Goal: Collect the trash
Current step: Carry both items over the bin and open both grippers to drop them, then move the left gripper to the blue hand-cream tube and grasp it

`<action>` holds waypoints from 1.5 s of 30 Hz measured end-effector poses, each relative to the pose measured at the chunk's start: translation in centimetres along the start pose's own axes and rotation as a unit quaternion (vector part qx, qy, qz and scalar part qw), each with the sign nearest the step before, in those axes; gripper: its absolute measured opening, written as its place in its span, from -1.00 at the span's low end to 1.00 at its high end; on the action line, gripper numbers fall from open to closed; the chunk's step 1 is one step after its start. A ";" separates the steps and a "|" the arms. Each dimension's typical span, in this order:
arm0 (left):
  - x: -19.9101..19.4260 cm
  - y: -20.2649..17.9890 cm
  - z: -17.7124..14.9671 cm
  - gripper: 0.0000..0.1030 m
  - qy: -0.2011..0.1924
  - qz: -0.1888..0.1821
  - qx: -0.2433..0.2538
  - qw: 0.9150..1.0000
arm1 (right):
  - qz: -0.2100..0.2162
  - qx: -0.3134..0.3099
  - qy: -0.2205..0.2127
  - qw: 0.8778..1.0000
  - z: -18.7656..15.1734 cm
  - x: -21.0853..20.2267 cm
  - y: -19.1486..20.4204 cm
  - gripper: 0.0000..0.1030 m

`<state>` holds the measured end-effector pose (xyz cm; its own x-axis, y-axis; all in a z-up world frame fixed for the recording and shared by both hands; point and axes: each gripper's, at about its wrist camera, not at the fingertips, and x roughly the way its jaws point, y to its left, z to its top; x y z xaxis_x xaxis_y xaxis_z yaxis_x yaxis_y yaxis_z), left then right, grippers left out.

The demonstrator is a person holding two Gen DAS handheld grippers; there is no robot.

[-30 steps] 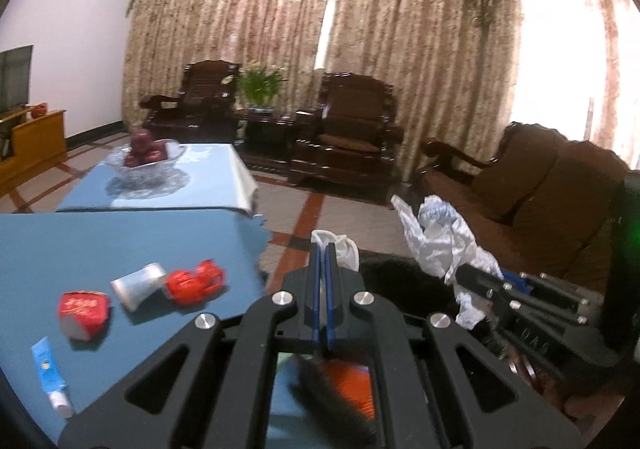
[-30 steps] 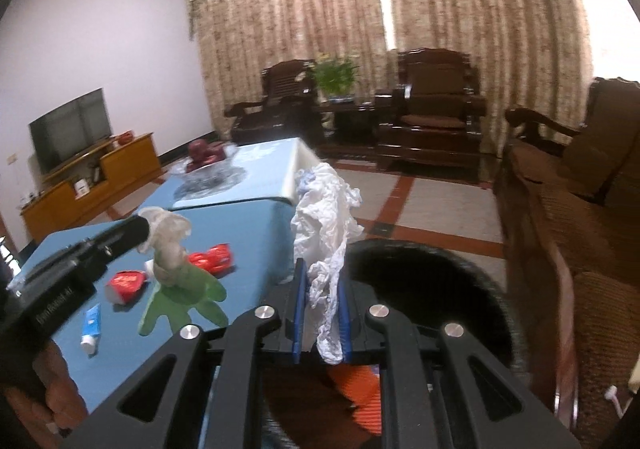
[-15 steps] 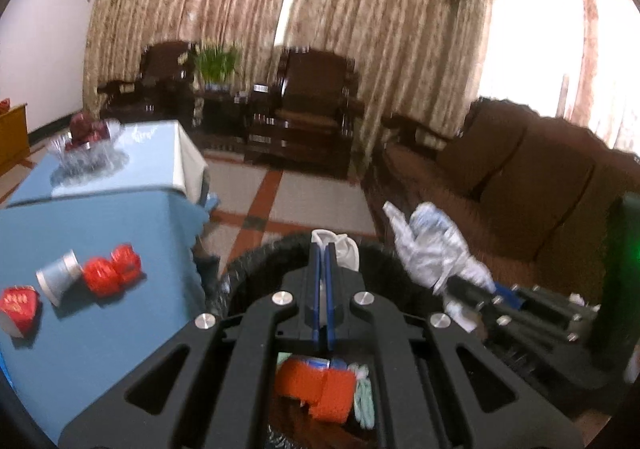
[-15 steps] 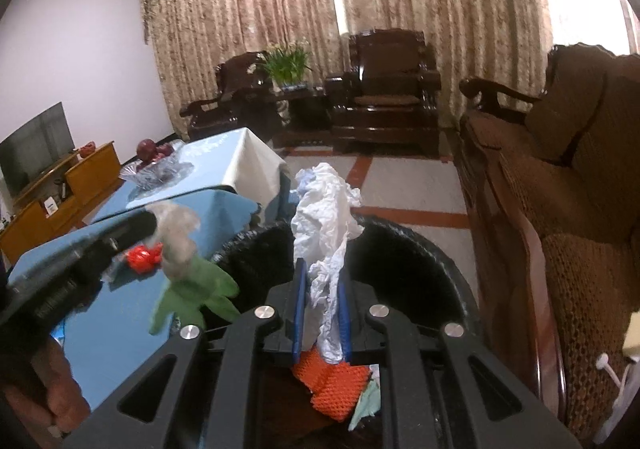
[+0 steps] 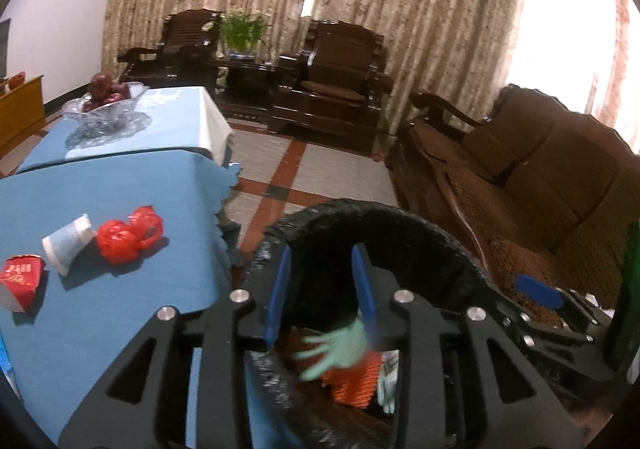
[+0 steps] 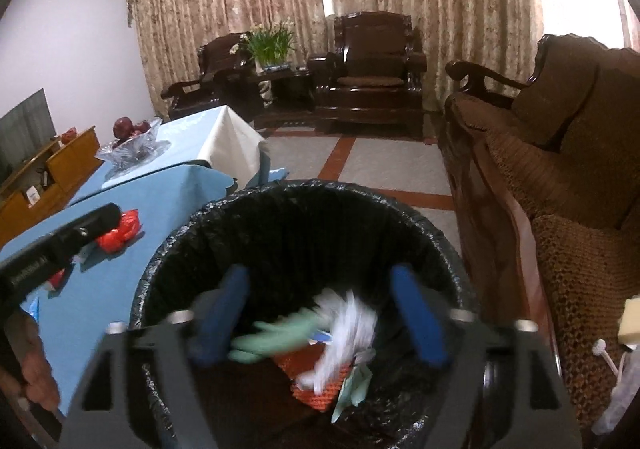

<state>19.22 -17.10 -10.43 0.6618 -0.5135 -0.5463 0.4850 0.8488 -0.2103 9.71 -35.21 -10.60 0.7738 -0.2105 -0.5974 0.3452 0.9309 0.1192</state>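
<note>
Right wrist view has your right gripper (image 6: 320,309) spread wide over the black-lined bin (image 6: 420,225), holding nothing, with a white crumpled plastic wad (image 6: 344,337) and a green glove (image 6: 280,337) blurred just beneath it, inside the liner. Your left gripper (image 5: 322,291) is parted too, less widely, and grips nothing; the glove (image 5: 340,345) shows smeared below its fingers, over an orange mesh piece (image 5: 356,381) lying in the bin.

What could go wrong, as I judge it: both tools hang low at the near rim, so pulling out sideways could snag the loose liner and drag it off the bin (image 5: 380,217). Lift straight up first. The wad is light and springy, so it may settle high against the other rubbish and tip out if you nudge the bin.

Your remaining trash sits on the blue tablecloth (image 5: 120,309) to the left of the bin: a red crumpled bag (image 5: 128,235) near the table's right edge, a pale paper cup (image 5: 68,243) lying on its side just left of it, and a red carton (image 5: 20,281) further left again. The cup looks ready to roll if you clip it, and the bag is flimsy, so pinch it deep or it could slip. A glass fruit bowl (image 5: 104,109) stands at the far end; I'd judge that no trash
</note>
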 end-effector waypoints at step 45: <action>-13.6 28.5 -10.8 0.30 0.047 0.333 -0.161 0.928 | 0.201 -0.131 -0.005 0.971 -4.6 2.6 27.2 0.89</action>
<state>17.87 15.40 -17.78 0.6939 0.1397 -0.7063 -0.2201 0.9752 -0.0233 18.67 -9.08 -12.52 0.8238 0.1840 -0.5362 -0.1315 0.9821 0.1349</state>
